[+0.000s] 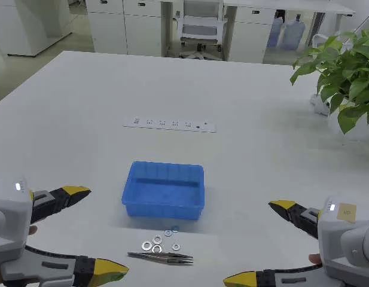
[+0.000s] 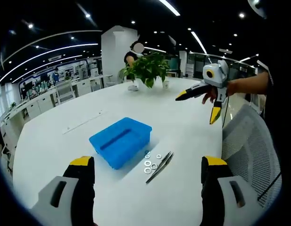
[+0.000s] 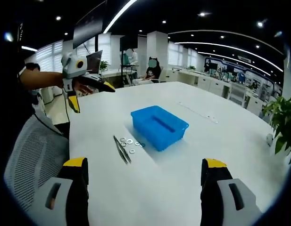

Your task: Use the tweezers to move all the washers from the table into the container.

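Blue plastic, the container (image 1: 163, 210) stands near the middle of the head view on the white counter (image 1: 262, 155). Just below it in the frame lie the washers (image 1: 157, 244) (I count about six, small and silver, in a loose cluster). All of them are on the counter, near the container's front wall but apart from it. The tweezers (image 1: 161, 256) lie flat just below the washers, very close to them; whether they touch one washer I cannot tell.

My left gripper (image 1: 106, 232) is at the lower left of the frame and my right gripper (image 1: 249, 242) at the lower right. Both have the jaws spread wide and grasp nothing, and both are well apart from the tweezers.

In the left gripper view the container sits at the centre, with the washers and the tweezers just to its right, above my yellow-tipped jaws. A green plant (image 1: 342, 78) stands at the upper right edge of the head view, and a white socket strip (image 1: 169, 124) lies on the counter above the container.
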A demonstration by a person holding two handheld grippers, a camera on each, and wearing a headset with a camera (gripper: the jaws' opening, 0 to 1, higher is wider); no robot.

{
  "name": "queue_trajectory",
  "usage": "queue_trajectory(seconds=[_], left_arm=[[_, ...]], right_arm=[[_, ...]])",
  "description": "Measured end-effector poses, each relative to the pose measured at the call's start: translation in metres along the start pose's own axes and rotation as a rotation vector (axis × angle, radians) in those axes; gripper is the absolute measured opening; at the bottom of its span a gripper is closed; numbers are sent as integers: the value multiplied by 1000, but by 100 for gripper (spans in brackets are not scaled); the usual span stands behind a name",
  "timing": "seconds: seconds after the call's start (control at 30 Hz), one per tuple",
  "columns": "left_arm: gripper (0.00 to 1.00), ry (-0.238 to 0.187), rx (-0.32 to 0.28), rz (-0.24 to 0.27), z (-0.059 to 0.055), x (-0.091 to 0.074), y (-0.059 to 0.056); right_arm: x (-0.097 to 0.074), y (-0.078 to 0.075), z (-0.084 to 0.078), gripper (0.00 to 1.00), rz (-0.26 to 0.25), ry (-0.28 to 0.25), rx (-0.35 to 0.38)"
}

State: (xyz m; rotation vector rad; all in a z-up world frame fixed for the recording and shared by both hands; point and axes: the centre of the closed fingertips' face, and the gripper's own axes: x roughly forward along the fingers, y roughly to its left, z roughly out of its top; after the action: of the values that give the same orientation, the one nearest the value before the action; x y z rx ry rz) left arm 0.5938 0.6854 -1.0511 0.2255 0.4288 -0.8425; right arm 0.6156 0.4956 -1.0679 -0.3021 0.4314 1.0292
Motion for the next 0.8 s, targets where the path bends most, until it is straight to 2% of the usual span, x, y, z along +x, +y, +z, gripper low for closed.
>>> queue_trajectory(seconds=[0.8], left_arm=[[99,-4,0,-2,1,2,0]], right_arm=[[-2,-1,-1,100,0,3,-6]])
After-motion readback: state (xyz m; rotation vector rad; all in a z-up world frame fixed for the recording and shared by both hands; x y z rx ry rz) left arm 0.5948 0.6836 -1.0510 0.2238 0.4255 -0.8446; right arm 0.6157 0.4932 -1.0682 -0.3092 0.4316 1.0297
